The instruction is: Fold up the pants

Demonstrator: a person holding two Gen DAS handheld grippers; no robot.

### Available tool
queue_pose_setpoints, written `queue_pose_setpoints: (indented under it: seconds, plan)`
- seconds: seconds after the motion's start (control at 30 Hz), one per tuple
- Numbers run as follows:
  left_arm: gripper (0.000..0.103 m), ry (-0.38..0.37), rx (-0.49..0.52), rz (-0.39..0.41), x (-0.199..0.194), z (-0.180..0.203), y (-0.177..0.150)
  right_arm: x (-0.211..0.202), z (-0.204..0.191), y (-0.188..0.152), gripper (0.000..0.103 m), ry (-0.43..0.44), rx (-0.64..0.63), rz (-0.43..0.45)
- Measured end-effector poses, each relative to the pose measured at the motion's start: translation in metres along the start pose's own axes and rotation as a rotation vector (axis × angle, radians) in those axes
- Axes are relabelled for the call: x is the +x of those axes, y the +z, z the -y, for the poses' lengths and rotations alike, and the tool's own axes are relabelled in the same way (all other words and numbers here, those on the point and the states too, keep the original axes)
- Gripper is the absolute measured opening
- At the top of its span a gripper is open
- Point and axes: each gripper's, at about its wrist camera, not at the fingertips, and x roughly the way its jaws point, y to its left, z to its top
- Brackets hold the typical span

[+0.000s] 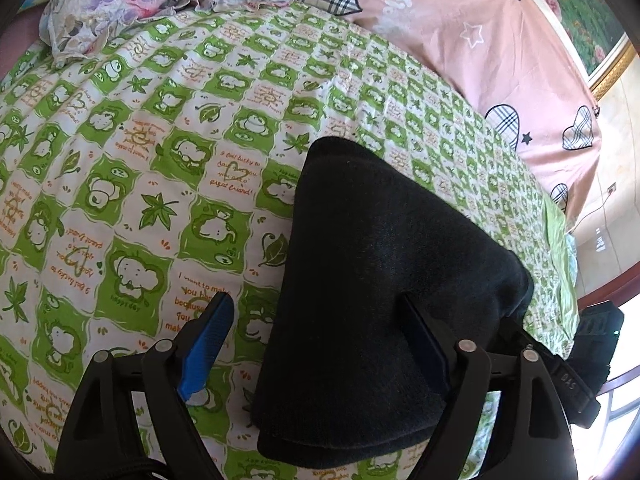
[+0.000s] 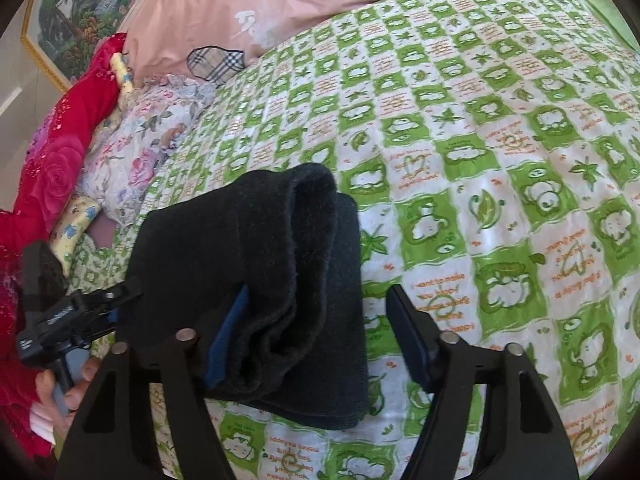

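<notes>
pants folded, tongs let go

both tongs stand released. left gripper (image 1: 320,344) has its jaws wide, one blue pad clear over the bedsheet (image 1: 140,152), the other against the edge of the folded black pants (image 1: 372,264) without pinching. right gripper (image 2: 320,332) is likewise unclenched, one finger tucked at the bundle's layered end (image 2: 248,256), the other apart. pants lie compact on the sheet. i judge the last fold laid; next calls for drawing both tongs clear without dragging a layer.

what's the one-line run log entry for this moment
pants: folded bundle on bed sheet | left gripper: open | right gripper: open, astride pants edge
</notes>
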Motion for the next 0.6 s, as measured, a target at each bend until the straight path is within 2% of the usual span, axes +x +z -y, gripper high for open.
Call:
queue_pose_setpoints:
  seconds: [0.2,0.43,0.6]
  plan:
    - [0.089,0.022,0.020,0.000,0.008,0.000,-0.002,0.008,0.008,-0.001,0.064,0.075,0.047,-0.018]
    - [0.064,0.032,0.094,0.005,0.009,0.020,-0.003,0.010,0.005,-0.003,0.064,0.097,0.026,-0.014]
    - [0.060,0.113,0.140,0.043,0.004,0.034,-0.009,0.010,0.006,-0.004,0.064,0.103,0.027,-0.013]
